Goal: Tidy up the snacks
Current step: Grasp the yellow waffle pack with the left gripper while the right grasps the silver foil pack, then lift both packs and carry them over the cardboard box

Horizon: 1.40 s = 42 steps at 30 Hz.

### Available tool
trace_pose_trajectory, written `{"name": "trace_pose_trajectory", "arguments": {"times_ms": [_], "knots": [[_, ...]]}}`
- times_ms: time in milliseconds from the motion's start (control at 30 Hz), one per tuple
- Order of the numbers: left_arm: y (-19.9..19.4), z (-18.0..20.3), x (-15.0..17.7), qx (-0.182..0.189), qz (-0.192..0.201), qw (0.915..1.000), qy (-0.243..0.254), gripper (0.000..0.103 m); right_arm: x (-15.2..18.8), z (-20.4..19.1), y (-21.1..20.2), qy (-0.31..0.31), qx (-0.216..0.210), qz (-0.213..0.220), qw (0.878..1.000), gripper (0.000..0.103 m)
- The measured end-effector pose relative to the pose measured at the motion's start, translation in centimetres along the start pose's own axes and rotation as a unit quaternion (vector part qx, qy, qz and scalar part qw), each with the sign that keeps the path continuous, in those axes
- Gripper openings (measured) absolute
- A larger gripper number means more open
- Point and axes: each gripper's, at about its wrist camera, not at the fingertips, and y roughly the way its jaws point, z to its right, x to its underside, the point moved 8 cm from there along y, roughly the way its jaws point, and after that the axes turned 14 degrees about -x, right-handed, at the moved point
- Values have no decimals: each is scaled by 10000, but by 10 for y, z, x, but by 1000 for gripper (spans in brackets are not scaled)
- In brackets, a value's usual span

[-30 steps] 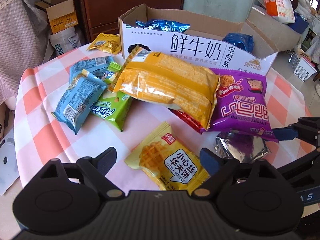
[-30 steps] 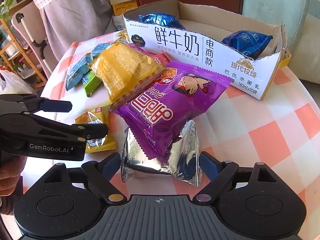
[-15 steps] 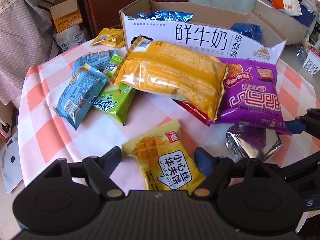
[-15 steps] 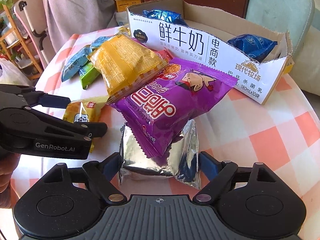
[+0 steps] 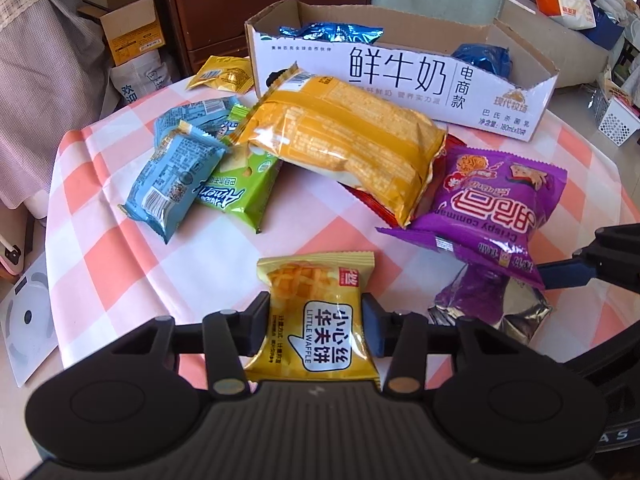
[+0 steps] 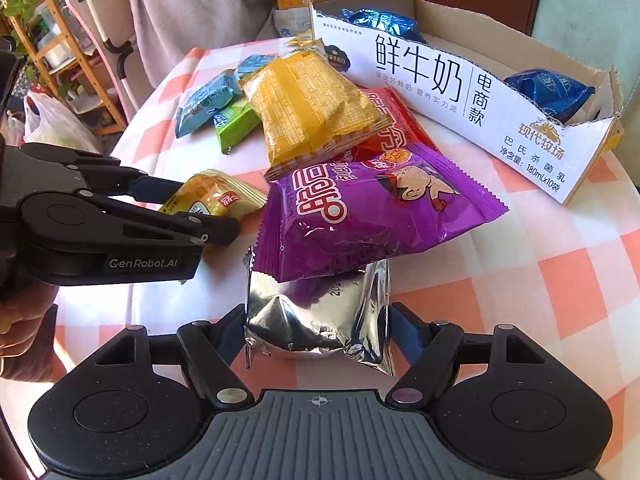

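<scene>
My left gripper [image 5: 315,304] is closing on a yellow Little Waffle packet [image 5: 316,276] at the table's near edge, and its pads pinch both sides. The right wrist view shows that left gripper [image 6: 208,210] around the same waffle packet [image 6: 216,196]. My right gripper [image 6: 316,316] is closing on a crinkled silver packet [image 6: 320,292], with both pads against its sides. A purple crisp bag [image 6: 372,216] lies over the silver packet's far end. Behind stands an open white milk carton box [image 5: 400,76] holding blue packets [image 6: 548,88].
A big yellow bag [image 5: 348,148] lies on a red packet [image 6: 396,128] mid-table. Light blue packets [image 5: 172,184] and a green one [image 5: 240,200] lie left, a small yellow one [image 5: 224,74] beside the box. The checked cloth [image 5: 100,240] drops off at the left. A hand [image 6: 20,332] holds the left gripper.
Both pairs of jaws have narrowed. The left ones now pinch the waffle packet, which has turned square to them. The right ones have come in against the silver packet.
</scene>
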Motion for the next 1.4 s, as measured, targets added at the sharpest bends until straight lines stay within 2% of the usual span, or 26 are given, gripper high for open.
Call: {"name": "trace_pose_trajectory", "arguments": {"times_ms": [300,600,733,800,1067,1400], "knots": [[-12,-21,-2,-226,140,9996,-85,45,0,-31,-8,-209,-428,12,9989,75],[-35,-43,-9,-536,501,9972,-123,45,2,-72,-19,-487,-979,126,9939,75],[-45,-50,-16,-524,618,9964,-237,45,-3,-83,-28,-577,-1054,286,9923,75],[-49,-52,-20,-509,672,9960,-294,45,-8,-81,-34,-546,-1015,426,9924,75],[-64,-51,-37,-499,939,9936,-392,45,-33,-62,-51,-386,-422,924,9941,75],[-76,-64,-59,-660,1252,9881,-600,45,-55,-45,-70,-133,-120,1397,9900,75]]}}
